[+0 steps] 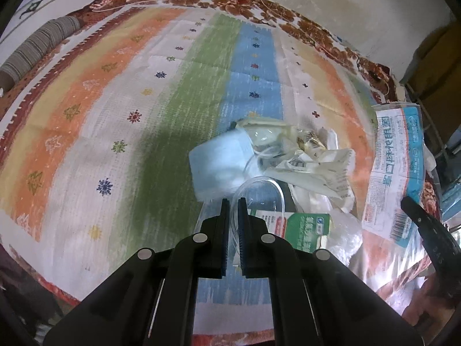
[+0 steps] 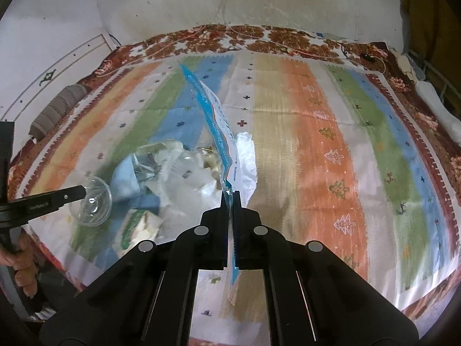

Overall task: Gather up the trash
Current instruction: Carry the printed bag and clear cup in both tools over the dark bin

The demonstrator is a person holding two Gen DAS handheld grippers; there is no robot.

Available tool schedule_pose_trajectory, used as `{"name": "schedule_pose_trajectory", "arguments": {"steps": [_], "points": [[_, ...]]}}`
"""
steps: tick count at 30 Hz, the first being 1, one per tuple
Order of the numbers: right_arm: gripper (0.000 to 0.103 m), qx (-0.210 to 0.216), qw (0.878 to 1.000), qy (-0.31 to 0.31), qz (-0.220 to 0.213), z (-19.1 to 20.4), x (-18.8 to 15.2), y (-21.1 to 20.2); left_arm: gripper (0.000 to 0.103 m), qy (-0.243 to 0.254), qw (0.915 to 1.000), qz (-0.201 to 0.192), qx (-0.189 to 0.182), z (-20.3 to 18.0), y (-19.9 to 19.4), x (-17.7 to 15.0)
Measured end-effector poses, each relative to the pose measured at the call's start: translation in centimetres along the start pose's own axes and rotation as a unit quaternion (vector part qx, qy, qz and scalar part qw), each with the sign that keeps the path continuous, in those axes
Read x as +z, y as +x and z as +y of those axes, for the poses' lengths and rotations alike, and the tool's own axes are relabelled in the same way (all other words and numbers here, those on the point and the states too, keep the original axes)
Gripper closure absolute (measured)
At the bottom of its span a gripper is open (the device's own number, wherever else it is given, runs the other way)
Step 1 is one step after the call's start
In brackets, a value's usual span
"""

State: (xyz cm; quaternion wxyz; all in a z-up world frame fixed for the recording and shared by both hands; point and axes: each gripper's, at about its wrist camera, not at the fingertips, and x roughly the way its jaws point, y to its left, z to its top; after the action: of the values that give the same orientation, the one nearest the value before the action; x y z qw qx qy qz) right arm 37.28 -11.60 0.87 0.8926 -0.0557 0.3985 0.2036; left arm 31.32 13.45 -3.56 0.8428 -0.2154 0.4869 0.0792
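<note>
Two tongs are at work over a bed spread with a striped cloth (image 2: 288,132). The left tongs (image 1: 233,201) are narrowed onto the rim of one clear plastic cup (image 1: 259,193), which hangs just above the cloth at the near-left side of the trash pile; in the right wrist view the same cup (image 2: 92,201) sits at the tip of the left tongs (image 2: 82,191). The right tongs (image 2: 230,194) are pinched on one blue-and-white printed plastic bag (image 2: 219,127), seen edge-on and rising away from the fingers; in the left wrist view that bag (image 1: 394,170) hangs flat-faced toward the bed's right edge, with a finger of the right tongs (image 1: 415,210) at its lower corner. One pile of trash lies near the middle of the bed, toward its near edge: one light blue tissue pack (image 1: 219,161), one crumpled cream wrapper (image 1: 311,167) touching it, one green-and-white packet (image 1: 299,227) nearest the edge, and one white plastic bag (image 2: 245,161) just beside the held bag. Smaller scraps in the pile are too tangled to count. One grey striped roll (image 1: 37,49) lies at the bed's far-left corner.
</note>
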Motion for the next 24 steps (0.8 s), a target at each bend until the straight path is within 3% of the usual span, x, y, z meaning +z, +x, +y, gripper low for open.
{"name": "schedule_pose_trajectory", "arguments": {"steps": [16, 24], "points": [[0.101, 0.039, 0.998, 0.023, -0.034, 0.2, -3.0, -7.6, 0.098, -0.033, 0.9978, -0.030, -0.050, 1.1, -6.1, -2.5], [0.101, 0.038, 0.998, 0.004, -0.049, 1.0, -5.7, -10.8, 0.098, -0.011, 0.9968, -0.055, -0.057, -0.3, -9.3, -5.0]]}}
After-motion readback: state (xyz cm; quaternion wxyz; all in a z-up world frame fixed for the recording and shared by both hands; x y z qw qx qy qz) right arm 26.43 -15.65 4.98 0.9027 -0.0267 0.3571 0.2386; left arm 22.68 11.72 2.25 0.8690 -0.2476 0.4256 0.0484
